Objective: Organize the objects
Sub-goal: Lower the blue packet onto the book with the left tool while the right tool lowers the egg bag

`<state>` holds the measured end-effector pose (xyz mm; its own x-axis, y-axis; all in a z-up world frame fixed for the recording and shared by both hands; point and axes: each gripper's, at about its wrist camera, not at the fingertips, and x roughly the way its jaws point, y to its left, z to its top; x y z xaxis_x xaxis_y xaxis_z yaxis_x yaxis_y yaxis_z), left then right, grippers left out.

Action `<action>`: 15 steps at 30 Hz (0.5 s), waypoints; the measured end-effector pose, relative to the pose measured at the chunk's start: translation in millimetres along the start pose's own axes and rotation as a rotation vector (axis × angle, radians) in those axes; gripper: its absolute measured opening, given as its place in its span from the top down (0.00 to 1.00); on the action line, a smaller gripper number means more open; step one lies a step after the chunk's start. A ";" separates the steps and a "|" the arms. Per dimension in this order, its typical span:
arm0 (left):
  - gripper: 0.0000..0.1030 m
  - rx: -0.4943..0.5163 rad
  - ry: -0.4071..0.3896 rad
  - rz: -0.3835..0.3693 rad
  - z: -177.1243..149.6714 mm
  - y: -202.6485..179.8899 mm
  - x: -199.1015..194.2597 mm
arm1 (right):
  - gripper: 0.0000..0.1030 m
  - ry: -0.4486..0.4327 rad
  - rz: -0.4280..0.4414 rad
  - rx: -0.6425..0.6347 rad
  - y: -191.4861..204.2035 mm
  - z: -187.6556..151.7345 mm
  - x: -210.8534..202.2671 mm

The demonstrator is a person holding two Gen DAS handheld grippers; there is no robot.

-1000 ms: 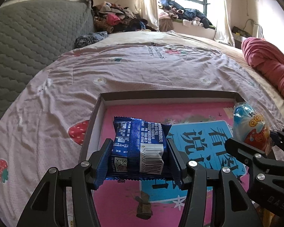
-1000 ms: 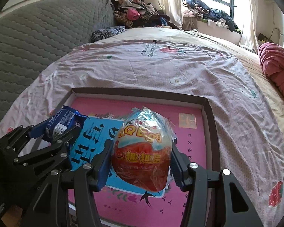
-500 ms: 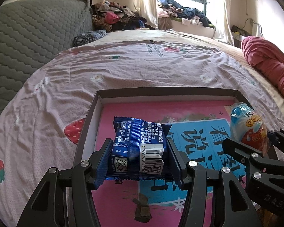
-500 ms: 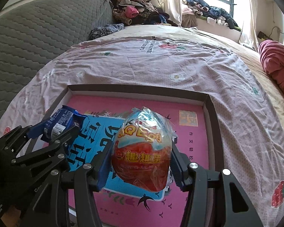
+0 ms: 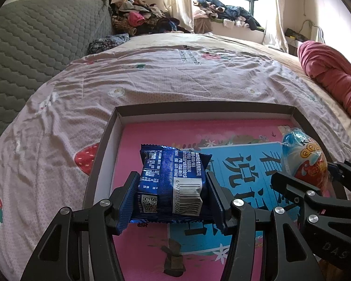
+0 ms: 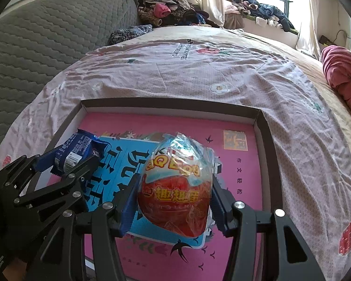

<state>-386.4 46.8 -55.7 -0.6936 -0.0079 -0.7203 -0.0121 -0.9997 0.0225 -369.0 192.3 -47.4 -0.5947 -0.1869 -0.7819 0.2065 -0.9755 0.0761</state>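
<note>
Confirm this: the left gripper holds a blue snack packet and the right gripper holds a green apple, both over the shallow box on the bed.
Not quite. The right gripper holds a wrapped toy egg, red below and pale blue above, as the right wrist view shows. The rest stands: the left gripper holds the blue packet, both over the box on the bed.

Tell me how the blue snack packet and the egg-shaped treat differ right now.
The blue snack packet is flat and rectangular with a barcode; the egg-shaped treat is rounded, red and pale blue in clear wrap. The left gripper clamps the packet, the right gripper the egg. Both hang above the pink-lined box, neither set down yet.
</note>
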 end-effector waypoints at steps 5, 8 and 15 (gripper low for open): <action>0.43 -0.001 0.016 0.000 -1.3 0.9 3.8 | 0.46 0.003 -0.001 0.003 -0.2 -0.1 1.7; 0.43 -0.006 0.029 -0.003 -1.9 1.5 5.8 | 0.46 0.014 -0.001 0.007 -0.1 -0.6 3.5; 0.43 -0.008 0.043 -0.001 -1.9 1.5 7.7 | 0.46 0.053 -0.003 -0.005 2.4 -4.0 11.1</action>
<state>-390.3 45.2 -62.5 -0.6618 -0.0082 -0.7497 -0.0065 -0.9998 0.0167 -371.9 188.4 -58.3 -0.5535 -0.1777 -0.8137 0.2091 -0.9753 0.0707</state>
